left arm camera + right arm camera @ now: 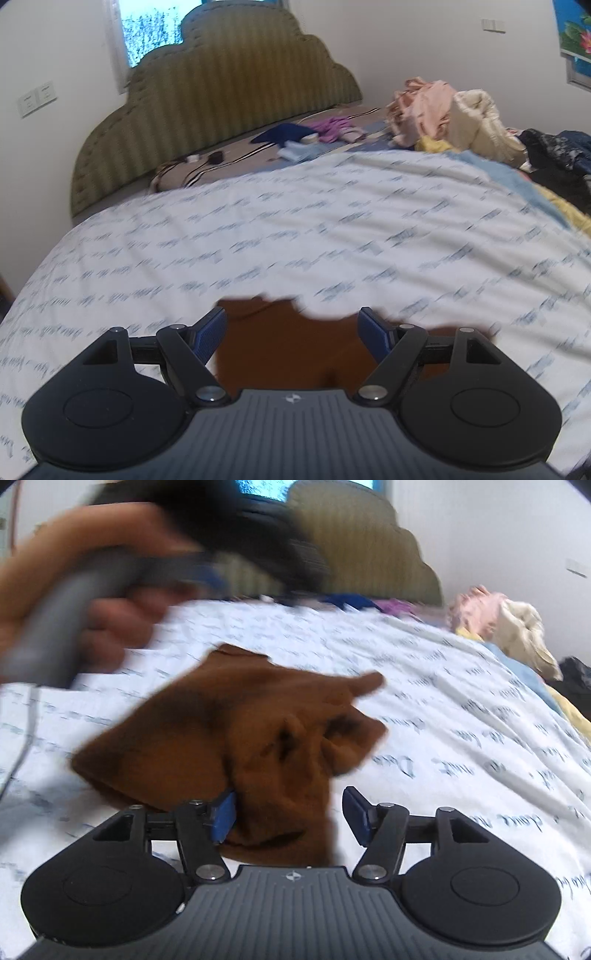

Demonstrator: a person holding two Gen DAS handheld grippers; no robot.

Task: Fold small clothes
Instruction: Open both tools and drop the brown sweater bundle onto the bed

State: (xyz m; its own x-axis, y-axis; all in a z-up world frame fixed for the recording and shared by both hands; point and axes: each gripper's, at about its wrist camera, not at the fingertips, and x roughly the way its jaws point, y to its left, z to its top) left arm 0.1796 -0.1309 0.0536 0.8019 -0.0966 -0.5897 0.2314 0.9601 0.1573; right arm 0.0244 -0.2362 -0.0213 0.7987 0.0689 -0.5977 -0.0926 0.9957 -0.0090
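Note:
A small brown garment (221,723) lies crumpled on the white printed bedsheet (443,709). My right gripper (290,797) stands open around its near end. The left pad (223,818) touches the cloth and the right pad stands apart from it. In the left wrist view the same brown garment (288,354) shows below my left gripper (292,317), whose fingers are wide open and press on nothing. A person's hand (110,620) holding the left gripper's grey handle appears blurred at the upper left of the right wrist view.
A heap of pink and cream clothes (443,110) sits at the far right of the bed, with dark garments (554,158) beside it. Blue and purple items (295,136) lie near the olive headboard (221,92). A cable (22,746) runs along the left.

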